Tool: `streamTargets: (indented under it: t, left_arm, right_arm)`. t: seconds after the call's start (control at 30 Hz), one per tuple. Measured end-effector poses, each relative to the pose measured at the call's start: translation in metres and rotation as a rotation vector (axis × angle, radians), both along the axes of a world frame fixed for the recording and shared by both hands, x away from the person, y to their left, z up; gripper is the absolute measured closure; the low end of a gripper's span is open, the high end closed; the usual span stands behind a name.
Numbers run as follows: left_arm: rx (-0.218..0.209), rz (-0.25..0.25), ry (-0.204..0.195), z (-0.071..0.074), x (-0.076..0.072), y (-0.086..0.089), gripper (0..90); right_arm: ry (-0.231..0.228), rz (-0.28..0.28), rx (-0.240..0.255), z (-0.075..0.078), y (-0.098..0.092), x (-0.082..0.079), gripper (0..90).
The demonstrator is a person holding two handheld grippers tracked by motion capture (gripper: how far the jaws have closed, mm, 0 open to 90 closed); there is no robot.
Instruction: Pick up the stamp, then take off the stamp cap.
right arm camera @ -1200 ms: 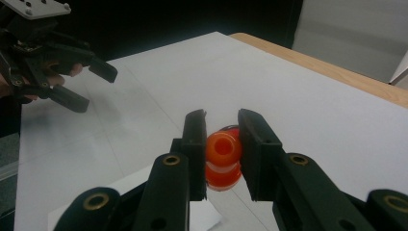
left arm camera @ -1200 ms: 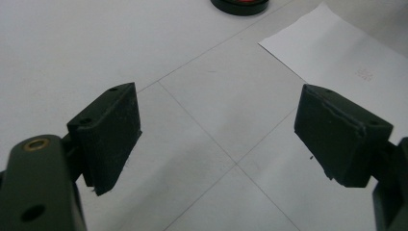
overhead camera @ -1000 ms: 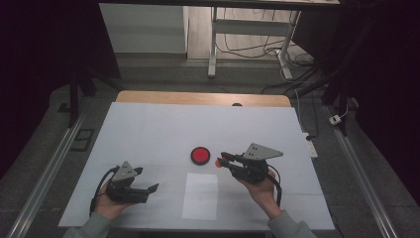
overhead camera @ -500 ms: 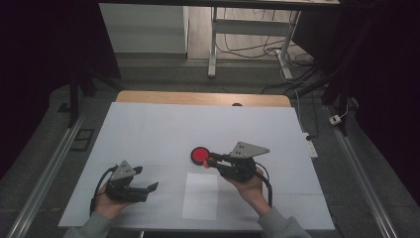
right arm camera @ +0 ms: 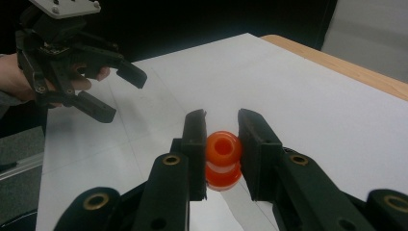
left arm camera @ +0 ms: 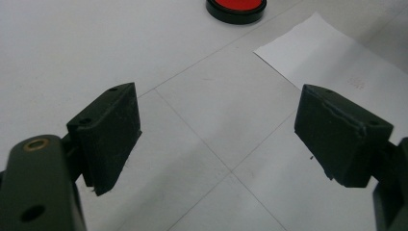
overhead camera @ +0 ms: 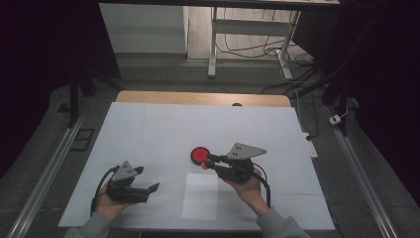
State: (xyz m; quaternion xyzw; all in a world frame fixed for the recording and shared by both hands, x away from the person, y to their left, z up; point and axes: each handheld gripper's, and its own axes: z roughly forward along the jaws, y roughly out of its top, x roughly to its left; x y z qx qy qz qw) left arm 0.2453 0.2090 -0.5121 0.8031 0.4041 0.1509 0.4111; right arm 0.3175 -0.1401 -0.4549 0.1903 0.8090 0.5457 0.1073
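My right gripper is shut on a small orange spool-shaped piece, pinched between its two black pads. In the high view the right gripper has its tips at the near right edge of a red disc with a black rim on the white table cover. My left gripper rests at the front left in a hand, jaws wide apart with nothing between them. The left gripper looks across bare table toward the red disc. In the right gripper view the left gripper is seen open.
A white paper sheet lies flat near the front edge between the two hands, and is also seen as the paper sheet. A wooden table edge runs along the back. Table legs and cables stand on the floor beyond.
My right gripper has moved left with the orange piece, from right of the red disc up to its near edge. The left gripper has stayed put.
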Motion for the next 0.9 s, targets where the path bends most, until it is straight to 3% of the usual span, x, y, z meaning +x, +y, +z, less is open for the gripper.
streamTargets:
  t: [0.47, 0.9]
  left_arm:
    - [0.017, -0.005, -0.006, 0.001, 0.001, -0.004, 17.3]
    - [0.01, -0.072, -0.038, 0.014, 0.009, -0.027, 17.7]
  right_arm:
    - [0.003, -0.011, 0.0, 0.0, -0.004, 0.001, 72.7]
    - [0.001, -0.006, -0.002, -0.001, -0.003, 0.002, 72.7]
